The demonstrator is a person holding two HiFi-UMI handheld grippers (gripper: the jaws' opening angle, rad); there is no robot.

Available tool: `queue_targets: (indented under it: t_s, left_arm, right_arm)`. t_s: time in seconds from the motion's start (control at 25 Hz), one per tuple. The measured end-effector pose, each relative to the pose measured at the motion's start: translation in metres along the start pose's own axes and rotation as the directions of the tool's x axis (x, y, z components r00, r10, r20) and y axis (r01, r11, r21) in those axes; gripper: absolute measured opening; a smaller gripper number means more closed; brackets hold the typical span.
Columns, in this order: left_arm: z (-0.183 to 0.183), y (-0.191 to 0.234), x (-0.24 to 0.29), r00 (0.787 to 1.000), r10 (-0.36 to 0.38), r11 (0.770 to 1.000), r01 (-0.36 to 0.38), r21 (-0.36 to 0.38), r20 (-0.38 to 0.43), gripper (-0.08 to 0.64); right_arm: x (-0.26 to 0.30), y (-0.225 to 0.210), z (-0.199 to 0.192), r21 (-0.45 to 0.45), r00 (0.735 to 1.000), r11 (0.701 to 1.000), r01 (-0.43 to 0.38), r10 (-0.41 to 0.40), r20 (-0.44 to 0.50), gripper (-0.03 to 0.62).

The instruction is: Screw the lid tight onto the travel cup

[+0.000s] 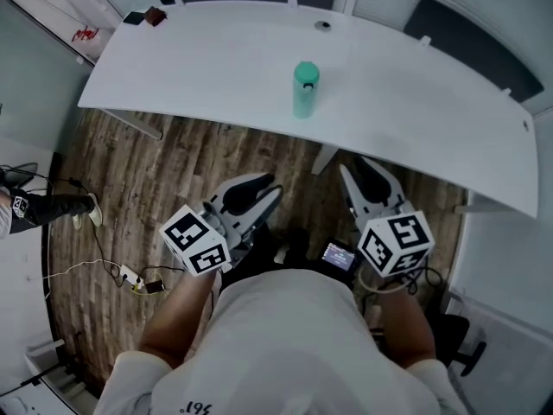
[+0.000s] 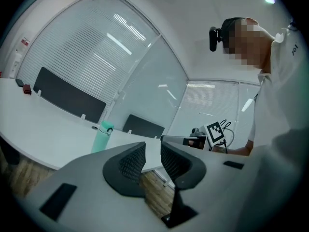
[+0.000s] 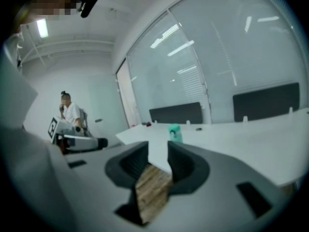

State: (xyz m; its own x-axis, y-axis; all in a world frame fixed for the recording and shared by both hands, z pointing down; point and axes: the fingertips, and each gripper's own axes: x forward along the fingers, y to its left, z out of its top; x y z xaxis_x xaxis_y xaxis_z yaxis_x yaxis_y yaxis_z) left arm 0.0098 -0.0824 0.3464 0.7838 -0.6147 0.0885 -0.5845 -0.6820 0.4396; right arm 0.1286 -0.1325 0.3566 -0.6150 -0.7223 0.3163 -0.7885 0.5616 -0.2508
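Left gripper and right gripper hang short of the table edge, jaws narrowly apart and empty. Well ahead, between them, the travel cup stands upright, lid on top; neither gripper looks clearly nearer.

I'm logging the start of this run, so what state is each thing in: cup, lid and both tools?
cup: upright on the table, untouched.
lid: on the cup; whether it is tight can't be told.
left tool: open, empty, away from the cup.
right tool: open, empty, away from the cup.
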Motion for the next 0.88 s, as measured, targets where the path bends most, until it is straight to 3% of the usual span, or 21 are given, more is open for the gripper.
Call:
queue_targets:
  t_s: [0.88]
  left_arm:
    - [0.009,0.071,0.021,0.997,-0.049,0.998,0.052,0.04,-0.066,0.146]
  right_arm:
    - [0.049,-0.012,0.002,-0.028,0.994,0.994,0.105,-0.106,-0.034,0.121]
